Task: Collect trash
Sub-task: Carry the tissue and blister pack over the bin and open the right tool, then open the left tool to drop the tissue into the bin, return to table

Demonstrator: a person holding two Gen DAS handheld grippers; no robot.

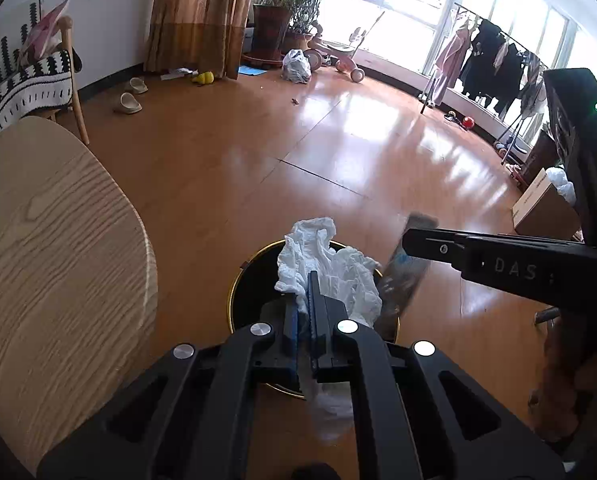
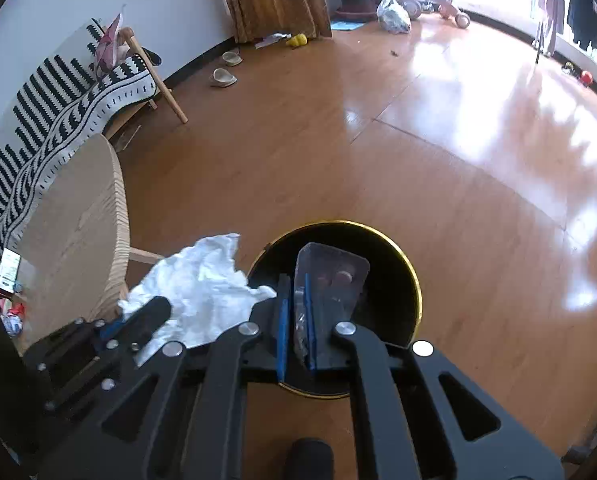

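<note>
A black bin with a gold rim stands on the floor beside a table. My left gripper hangs over it, shut on a crumpled white tissue. From the right, my right gripper reaches over the same bin, and a blurred blister pack hangs just below its tip. In the right wrist view the right gripper has its jaws slightly apart. The blister pack stands loose between them, leaning on the right pad above the bin. At lower left there, the tissue sticks out of the left gripper.
A light wooden round table is just left of the bin. A bench with a striped blanket lines the wall, slippers beside it. A cardboard box sits at right. A plastic bag, plants and a clothes rack are far off.
</note>
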